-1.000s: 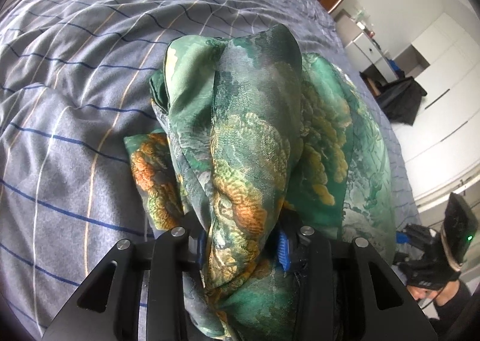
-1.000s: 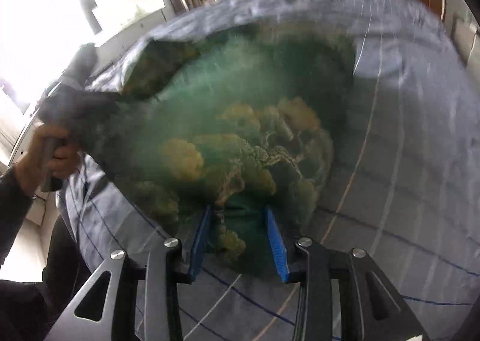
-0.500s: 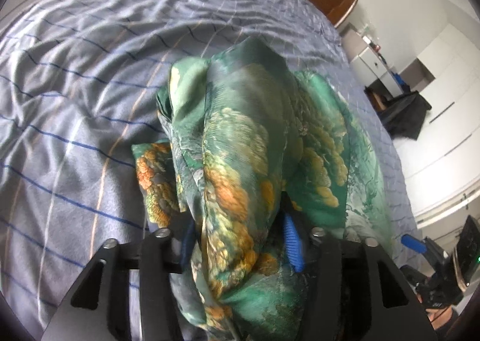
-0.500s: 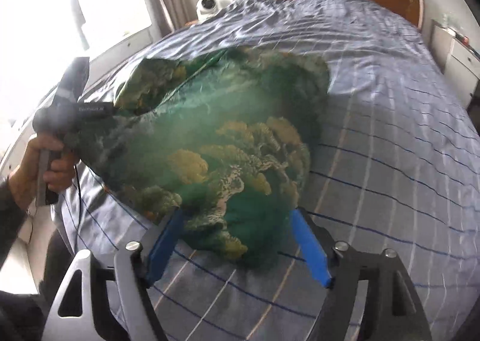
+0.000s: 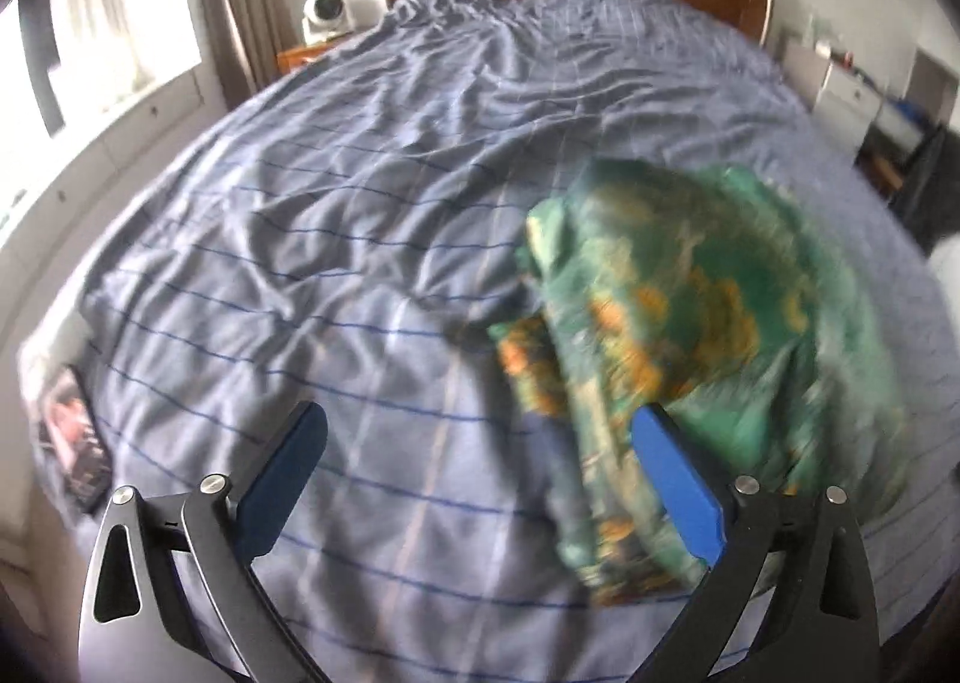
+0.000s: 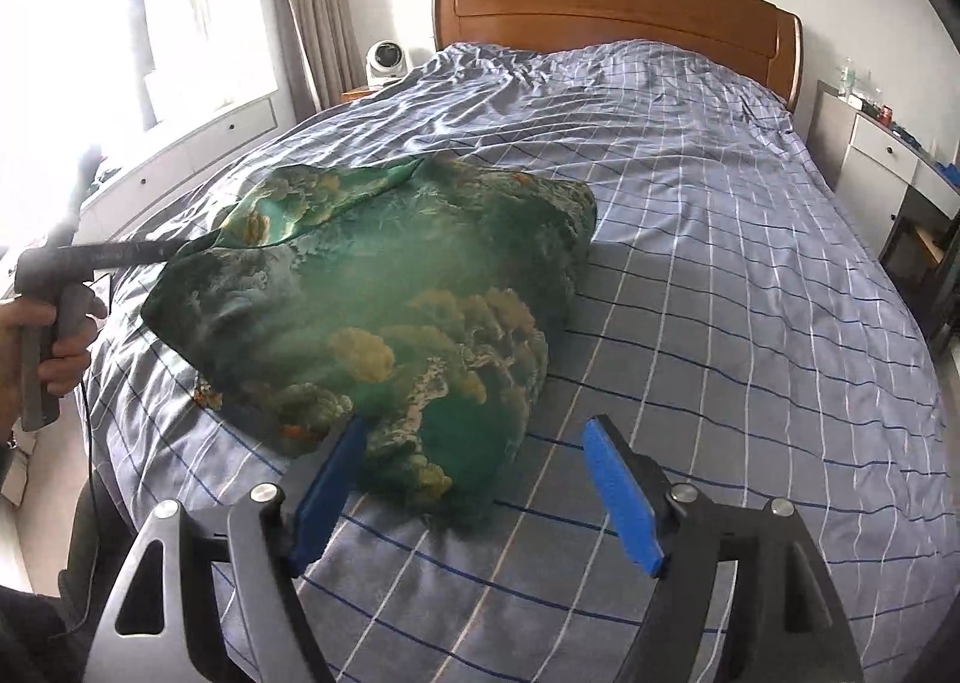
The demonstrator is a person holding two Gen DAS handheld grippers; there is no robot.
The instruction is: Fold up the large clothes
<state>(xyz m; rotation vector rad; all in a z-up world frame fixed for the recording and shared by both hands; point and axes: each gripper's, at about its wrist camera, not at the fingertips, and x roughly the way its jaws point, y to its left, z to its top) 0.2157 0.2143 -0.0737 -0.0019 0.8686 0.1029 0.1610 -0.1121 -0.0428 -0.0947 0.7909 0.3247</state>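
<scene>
- Left wrist view: the left gripper [image 5: 474,482] has just been opening its jaws, and they now stand wide apart with only the striped bed [image 5: 336,239] cover between them. The green printed garment [image 5: 696,347] lies released on the bed, off to the right of the jaws, its near edge passing behind the right blue pad. This picture is blurred, so the fold lines are hard to read.
- Right wrist view: the right gripper [image 6: 477,494] also has its jaws spread, pressing on nothing; the garment's [image 6: 384,311] near edge lies just ahead, between the pads' tips. It sits as a puffy bundle near the bed's [image 6: 720,263] left side, by the person's hand [image 6: 48,335].
- Judged from this, one fold looks laid down; flattening and further folds seem left.
</scene>
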